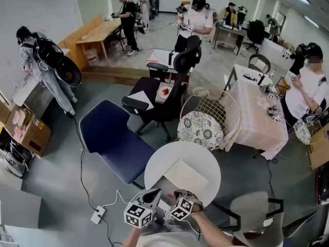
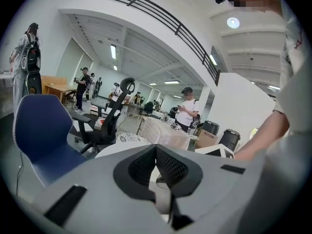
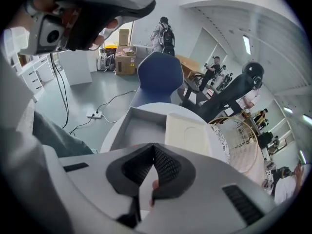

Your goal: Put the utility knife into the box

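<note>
Open-plan workroom, people [image 1: 195, 19] standing about in the background; nearest the camera, round white table [image 1: 203, 158]. Location of the utility knife not certain in any view: only a thin reddish sliver [image 3: 152, 184] visible in the slit below the meeting pads of the right gripper [image 3: 154, 147], possibly the knife, possibly not. Jaws of that gripper clenched tight, poised above the table and tilted down toward the open white cardboard box with grey interior [image 3: 139, 126]. Visible part of the box interior bare; near edge hidden behind the gripper body. Cream flat lid [image 3: 187, 133] lying open, touching the box on its right side. Left gripper [image 2: 156, 149] likewise clamped together with nothing between the pads, held beside the right one and pointing out over the table, with a dark blue chair [image 2: 39, 130] to its left. For a clean placement, judged from this pose and assuming the sliver is the knife: hold the grip firm, carry over the grey tray rather than the lid, lower close to the box floor, then release; use the left gripper to steady the box wall against sliding.
</note>
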Demonstrator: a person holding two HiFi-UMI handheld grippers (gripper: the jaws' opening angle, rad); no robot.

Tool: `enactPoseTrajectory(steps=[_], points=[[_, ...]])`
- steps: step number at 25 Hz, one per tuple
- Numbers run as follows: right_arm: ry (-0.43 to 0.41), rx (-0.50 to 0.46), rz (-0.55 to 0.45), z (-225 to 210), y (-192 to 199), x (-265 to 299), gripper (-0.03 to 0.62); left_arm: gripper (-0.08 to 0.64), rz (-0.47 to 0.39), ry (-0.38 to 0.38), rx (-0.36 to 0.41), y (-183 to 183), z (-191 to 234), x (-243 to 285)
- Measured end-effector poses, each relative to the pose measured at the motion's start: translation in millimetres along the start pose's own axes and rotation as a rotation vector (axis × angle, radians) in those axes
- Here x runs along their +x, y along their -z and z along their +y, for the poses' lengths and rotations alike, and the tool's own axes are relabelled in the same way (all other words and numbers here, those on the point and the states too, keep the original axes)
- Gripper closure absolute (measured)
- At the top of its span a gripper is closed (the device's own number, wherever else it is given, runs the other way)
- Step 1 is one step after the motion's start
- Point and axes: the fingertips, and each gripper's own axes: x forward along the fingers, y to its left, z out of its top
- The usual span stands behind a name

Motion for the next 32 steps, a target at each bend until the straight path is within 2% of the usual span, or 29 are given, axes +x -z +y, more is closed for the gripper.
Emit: enactPoseTrajectory(steps=[4,9,12,16,19,24,32], points=[[0.029,0.068,-0.071,-17,-9,-11,0.575,0.548,-0.038,-0.007,0.045,-21,-5,8],[0.029,0.268,-0.206,-31,-22,-42,0.575,0.548,-0.065,-0.016,0.082,-31,-19,8],[-0.017,0.409,-0.376,-41,-36,-67,0.575,0.548,-0.079,-0.017,0.101,-39,-27,10],[-0.138,0.634,-0.641,-49,-47,-111,0.575,0.548,-0.091,-0.011,0.119,-43,-42,13],[-0.131,0.755,-0.744,-59,-39,-138,0.575,0.548,-0.093,-0.005,0.132,-39,-54,14],[-0.001,0.831,-0.807,-80,-23,-173,0.575,0.548,-0.104,0.023,0.155,-42,-72,20],[0.079,0.767,-0.78,-52,-7,-198,0.576,0.548,-0.123,0.057,0.176,-33,-95,-9]])
